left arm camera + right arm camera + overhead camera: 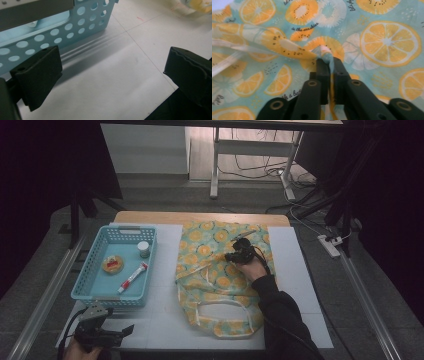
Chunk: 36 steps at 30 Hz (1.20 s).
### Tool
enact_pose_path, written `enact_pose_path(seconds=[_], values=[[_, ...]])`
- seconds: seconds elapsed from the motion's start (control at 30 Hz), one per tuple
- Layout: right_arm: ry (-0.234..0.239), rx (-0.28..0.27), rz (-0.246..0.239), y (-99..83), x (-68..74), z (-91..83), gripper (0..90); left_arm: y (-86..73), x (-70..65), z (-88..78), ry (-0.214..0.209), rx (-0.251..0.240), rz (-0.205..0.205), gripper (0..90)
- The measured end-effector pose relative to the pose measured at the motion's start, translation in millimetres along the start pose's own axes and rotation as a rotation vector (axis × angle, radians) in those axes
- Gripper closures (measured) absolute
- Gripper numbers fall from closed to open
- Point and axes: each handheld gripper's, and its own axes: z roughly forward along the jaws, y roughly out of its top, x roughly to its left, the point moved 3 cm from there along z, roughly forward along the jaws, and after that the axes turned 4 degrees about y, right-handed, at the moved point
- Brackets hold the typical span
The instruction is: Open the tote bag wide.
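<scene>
high view looks down on a wooden desk [200, 217] covered with a white mat [165, 320], standing on grey carpet between two metal rails. beyond it sit a white desk frame and loose cables on the floor; a power strip [330, 245] lies to the right, and the room's sides are dark. a fruit-print bag [220, 275] in teal with orange slices lies spread across the middle of the mat, handles toward the person. the right claw [239, 251] is down on the bag's upper part, and in the right gripper view its jaws stand close together, pinching a raised fold of the fabric [325, 53]. the left claw [122, 332] rests at the near left corner, jaws wide apart with bare mat between them, just beside a light blue basket [82, 280]. inside the basket lie a white tube [132, 276], a small jar [144, 249] and a round dish [113, 264].
</scene>
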Motion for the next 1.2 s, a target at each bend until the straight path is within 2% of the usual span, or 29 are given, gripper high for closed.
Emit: enact_pose_path(seconds=[0.07, 0.1, 0.13, 0.17, 0.3, 0.37, 0.43, 0.57, 0.6, 0.7, 0.8, 0.93, 0.97, 1.07, 1.2], values=[[-0.018, 0.004, 0.0, 1.0, -0.1, -1.9, 71.7, 0.0, 0.0, 0.0, 0.0, 0.0, 0.0, 1.2], [-0.018, 0.004, 0.0, 1.0, -0.1, -1.9, 71.7, 0.0, 0.0, 0.0, 0.0, 0.0, -0.001, 1.2], [-0.022, -0.016, 0.005, 2.7, 0.5, -5.1, 63.7, 0.0, 0.0, -0.2, 0.0, 0.001, -0.001, 1.2], [-0.017, -0.025, 0.014, 3.6, 0.8, -6.9, 60.2, 0.0, -0.1, -0.1, 0.001, 0.0, -0.001, 1.2], [-0.005, -0.034, 0.012, 5.2, 4.3, -11.3, 53.9, 0.0, -0.1, -0.1, 0.001, 0.0, 0.0, 1.3], [0.007, -0.039, -0.003, 6.4, 10.1, -15.9, 46.7, 0.0, -0.1, 0.0, 0.001, 0.0, -0.001, 1.3], [0.009, -0.045, -0.006, 6.8, 11.8, -17.6, 44.6, 0.0, 0.0, -0.1, 0.001, 0.001, 0.0, 1.3], [0.027, -0.076, -0.021, 10.2, 22.9, -30.8, 32.0, 0.0, -0.1, -0.1, 0.003, 0.001, 0.0, 1.3], [0.027, -0.076, -0.021, 10.2, 22.9, -30.8, 32.0, 0.0, -0.1, 0.0, 0.003, 0.001, 0.0, 1.3], [0.044, -0.091, -0.029, 10.5, 30.1, -38.7, 23.5, 0.0, -0.1, 0.0, 0.003, 0.001, -0.001, 1.3], [0.047, -0.081, -0.04, 7.4, 39.9, -46.8, 12.7, 0.0, -0.1, 0.0, 0.004, 0.001, -0.001, 1.3], [0.045, -0.078, -0.052, 3.6, 47.8, -51.8, 6.3, 0.1, -0.1, 0.0, 0.005, 0.002, -0.001, 1.3], [0.049, -0.068, -0.053, 0.2, 53.1, -54.8, 0.5, 0.1, -0.1, 0.1, 0.005, 0.002, -0.001, 1.3], [0.062, -0.066, -0.046, -3.4, 58.0, -57.6, 0.0, 0.1, -0.1, 0.1, 0.005, 0.003, -0.001, 1.3], [0.083, -0.076, -0.061, -13.9, 71.8, -63.5, 0.0, 0.1, -0.1, 0.1, 0.005, 0.003, -0.001, 1.3]])
